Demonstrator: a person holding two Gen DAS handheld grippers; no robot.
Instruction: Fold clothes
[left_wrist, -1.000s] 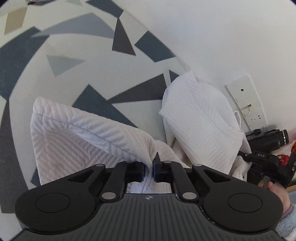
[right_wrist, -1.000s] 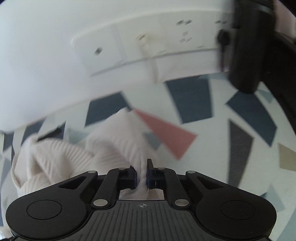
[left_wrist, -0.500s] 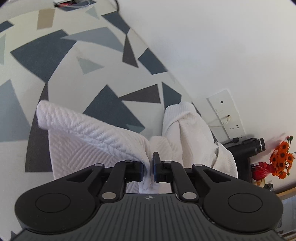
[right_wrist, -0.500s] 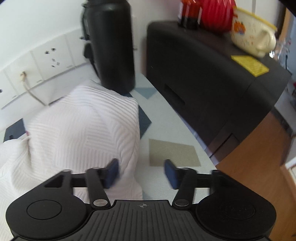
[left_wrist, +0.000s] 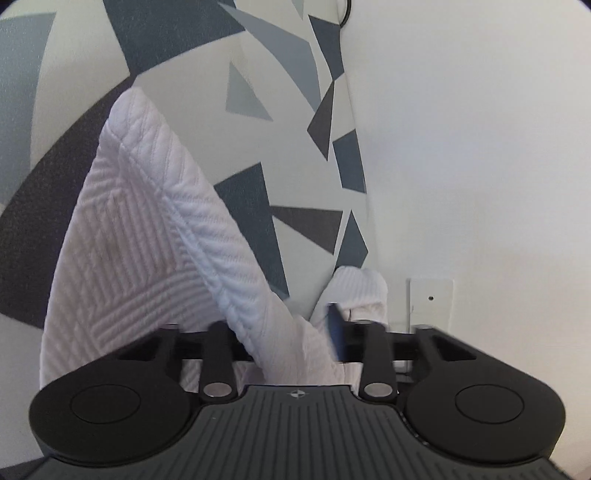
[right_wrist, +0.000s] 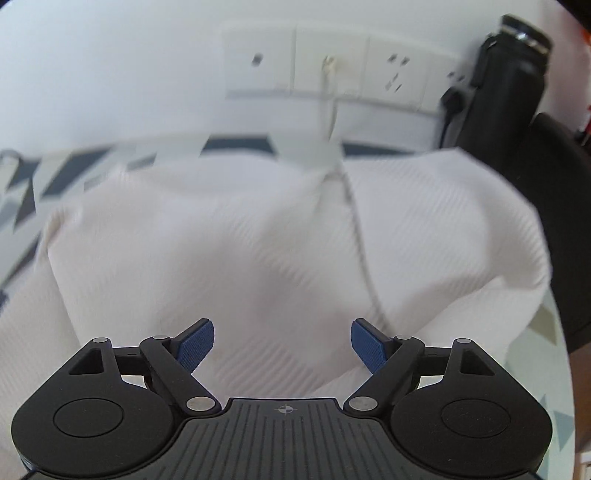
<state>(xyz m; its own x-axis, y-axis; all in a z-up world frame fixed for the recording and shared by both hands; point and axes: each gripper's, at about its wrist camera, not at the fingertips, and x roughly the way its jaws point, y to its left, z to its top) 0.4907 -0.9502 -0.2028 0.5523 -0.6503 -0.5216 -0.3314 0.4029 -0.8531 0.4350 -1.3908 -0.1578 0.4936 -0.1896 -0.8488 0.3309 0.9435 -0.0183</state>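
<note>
Left gripper (left_wrist: 291, 328) and right gripper (right_wrist: 282, 341), both jaws spread wide.

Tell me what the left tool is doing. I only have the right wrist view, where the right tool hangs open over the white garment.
Observer: The left tool is open too, with a thick fold of the white garment lying between its jaws.
Operator: Is that fold lying flat?
Observer: It doesn't look flat. It runs as a raised ridge to a stitched corner, over the triangle-patterned surface.
Operator: Anything beyond it?
Observer: A smaller bunch of white fabric sits next to a wall plate.
</note>
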